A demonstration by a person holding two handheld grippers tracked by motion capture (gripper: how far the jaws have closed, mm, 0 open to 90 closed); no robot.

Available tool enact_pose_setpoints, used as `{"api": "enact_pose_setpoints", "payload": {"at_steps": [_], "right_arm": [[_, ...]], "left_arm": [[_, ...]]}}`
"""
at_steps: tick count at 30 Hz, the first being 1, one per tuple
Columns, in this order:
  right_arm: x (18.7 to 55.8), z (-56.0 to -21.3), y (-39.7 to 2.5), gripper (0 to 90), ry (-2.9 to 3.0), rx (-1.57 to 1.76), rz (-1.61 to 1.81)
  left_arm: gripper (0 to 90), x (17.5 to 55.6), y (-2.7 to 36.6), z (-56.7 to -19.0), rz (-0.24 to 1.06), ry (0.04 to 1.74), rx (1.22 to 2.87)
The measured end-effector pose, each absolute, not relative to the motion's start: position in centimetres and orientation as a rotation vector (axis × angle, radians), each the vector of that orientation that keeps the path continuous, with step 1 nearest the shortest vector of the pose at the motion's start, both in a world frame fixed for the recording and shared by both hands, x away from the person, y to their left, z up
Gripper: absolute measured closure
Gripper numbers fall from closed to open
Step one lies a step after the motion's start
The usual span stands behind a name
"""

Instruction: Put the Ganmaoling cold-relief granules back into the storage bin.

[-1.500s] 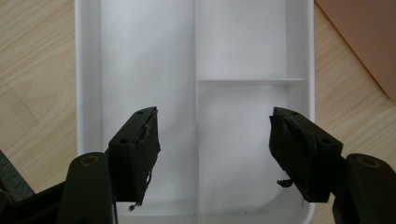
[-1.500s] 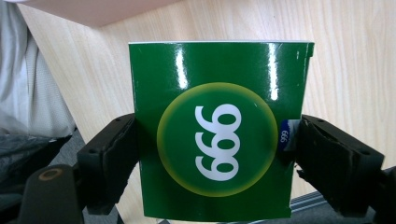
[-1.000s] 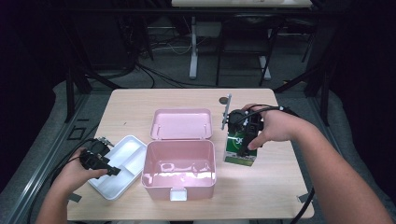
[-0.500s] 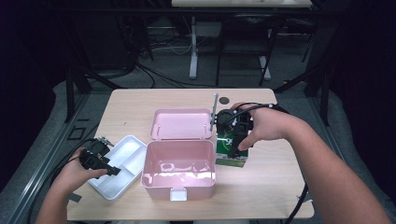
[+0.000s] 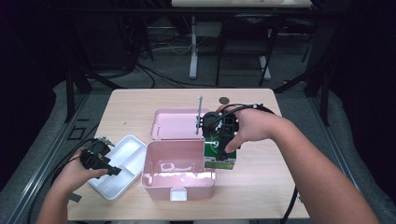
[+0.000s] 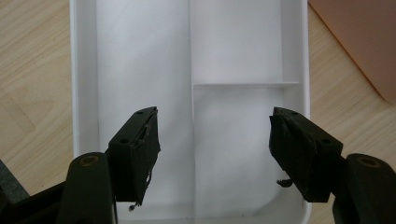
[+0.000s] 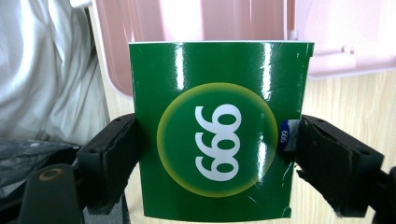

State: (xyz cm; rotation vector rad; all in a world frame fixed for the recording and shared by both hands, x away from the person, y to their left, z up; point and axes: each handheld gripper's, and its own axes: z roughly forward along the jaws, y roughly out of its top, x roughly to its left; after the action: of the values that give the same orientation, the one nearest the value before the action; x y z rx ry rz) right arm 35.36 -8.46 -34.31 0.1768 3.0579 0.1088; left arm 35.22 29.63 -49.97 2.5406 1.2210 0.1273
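Closest to the person, the left gripper [image 5: 103,161] hangs over the white tray [image 5: 122,154] at the near left of the table [image 5: 261,186]. Its jaws are wide apart with nothing between them. In the left gripper view they point down into the tray [image 6: 84,93], which has one long space and two small ones, all bare. It looks like the tray was lifted out of the box and put aside so there is room inside.

Just right of the tray sits the pink box [image 5: 180,175], open, with its lid [image 5: 175,123] leaning back flat behind it.

A bit farther, the right gripper [image 5: 219,137] is clamped on a green carton [image 5: 220,157] by its two sides, so it stays straight up and does not tip. The right gripper view shows the carton [image 7: 219,130] with white numbers in a yellow ring. It is just beside the right wall of the box, low near the table, likely on its way into the box

Far back, a small dark round thing [image 5: 224,100] lies on the table, too small to tell what it is
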Motion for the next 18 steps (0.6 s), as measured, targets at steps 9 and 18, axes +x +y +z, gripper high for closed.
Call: {"api": "enact_pose_setpoints", "payload": {"at_steps": [9,18], "right_arm": [[35.3,-34.3,-6.2,16.9,3.071,0.133,0.122],[35.3,-34.4,-4.3,16.9,3.066,0.092,0.125]], "left_arm": [[33.3,35.2,29.7,-50.0,0.126,1.219,2.541],[33.3,35.3,29.6,-50.0,0.126,1.212,2.540]]}}
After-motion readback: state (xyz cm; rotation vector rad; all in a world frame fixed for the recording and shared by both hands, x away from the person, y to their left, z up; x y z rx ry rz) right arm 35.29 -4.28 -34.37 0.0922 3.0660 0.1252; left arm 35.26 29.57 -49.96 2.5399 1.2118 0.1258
